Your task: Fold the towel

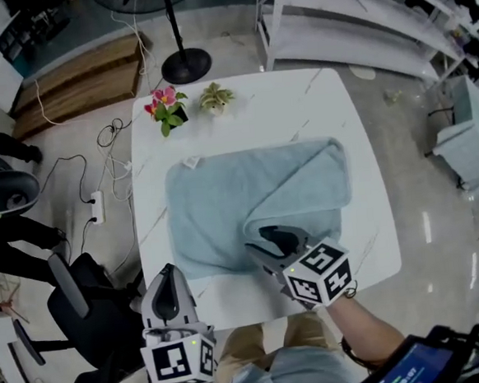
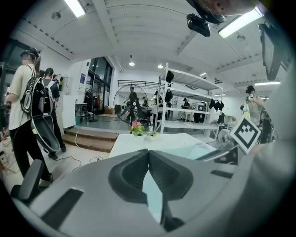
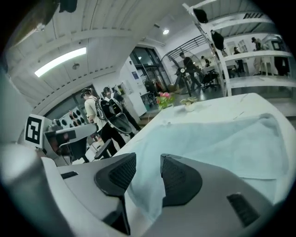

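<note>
One towel (image 1: 224,204), pale blue, lies on the one white table (image 1: 358,119), filling most of its middle; its near right part is turned over on itself in a slanting fold, and a small white tag (image 1: 192,160) shows at its far left corner

Two grippers. The right gripper (image 1: 268,240) sits over the near end of that fold with its jaws parted; in the right gripper view the towel's edge (image 3: 148,194) lies in the gap between the pads (image 3: 178,178), which do not press on it. The left gripper (image 1: 169,273) is at the table's near left edge, just off the towel's near left corner, jaws clenched together with nothing in them, as the left gripper view (image 2: 148,152) shows

Two small plants stand side by side at the table's far edge, clear of the towel: one with pink flowers (image 1: 165,108), one pale (image 1: 216,97)

Around the table: one fan on a round black base (image 1: 185,67) beyond the plants, white shelves (image 1: 350,21) at the far right, one black chair (image 1: 75,299) at the near left, a power strip (image 1: 97,208) and cables on the floor to the left. A person with a backpack (image 2: 25,106) stands well off to the left. Nothing lies on the towel besides the right gripper
</note>
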Motion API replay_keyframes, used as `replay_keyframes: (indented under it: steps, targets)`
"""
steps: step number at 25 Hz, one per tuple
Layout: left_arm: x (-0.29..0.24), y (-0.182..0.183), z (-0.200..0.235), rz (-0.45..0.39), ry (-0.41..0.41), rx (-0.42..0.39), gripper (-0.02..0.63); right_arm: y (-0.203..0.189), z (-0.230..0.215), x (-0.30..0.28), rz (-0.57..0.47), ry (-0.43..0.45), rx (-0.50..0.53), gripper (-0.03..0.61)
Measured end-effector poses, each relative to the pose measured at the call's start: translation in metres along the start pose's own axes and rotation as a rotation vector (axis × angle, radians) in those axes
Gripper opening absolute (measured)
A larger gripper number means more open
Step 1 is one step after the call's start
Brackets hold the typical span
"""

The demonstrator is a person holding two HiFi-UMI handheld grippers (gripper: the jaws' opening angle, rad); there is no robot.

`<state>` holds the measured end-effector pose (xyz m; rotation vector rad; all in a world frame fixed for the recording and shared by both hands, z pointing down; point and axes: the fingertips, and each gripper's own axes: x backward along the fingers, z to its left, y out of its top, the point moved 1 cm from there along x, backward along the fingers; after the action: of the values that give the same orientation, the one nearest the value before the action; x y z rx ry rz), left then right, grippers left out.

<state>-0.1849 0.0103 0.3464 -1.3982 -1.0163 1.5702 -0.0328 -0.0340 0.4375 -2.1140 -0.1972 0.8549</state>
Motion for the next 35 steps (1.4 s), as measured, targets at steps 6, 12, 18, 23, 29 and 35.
replay_keyframes:
  steps: [6,12,18,23,29,35]
  targets:
    - [-0.026,0.007,-0.058,0.004,-0.107,-0.038,0.008,0.022,-0.095,0.097,-0.084,-0.239,-0.011,0.173]
    - [-0.062,-0.037,-0.116,0.116,-0.202,-0.026,0.079,0.016,-0.191,0.153,-0.027,-0.364,-0.018,0.178]
    - [-0.098,-0.089,-0.138,0.243,-0.206,-0.039,0.186,-0.013,-0.238,0.143,0.079,-0.316,-0.046,0.201]
    - [-0.115,-0.109,-0.133,0.322,-0.181,-0.07,0.225,-0.031,-0.248,0.132,0.143,-0.213,-0.1,0.202]
    - [-0.122,-0.123,-0.123,0.405,-0.137,-0.057,0.142,-0.036,-0.241,0.123,0.208,-0.106,-0.095,0.147]
    - [-0.122,-0.114,-0.124,0.402,-0.129,-0.053,0.018,-0.019,-0.232,0.135,0.211,-0.065,-0.072,0.032]
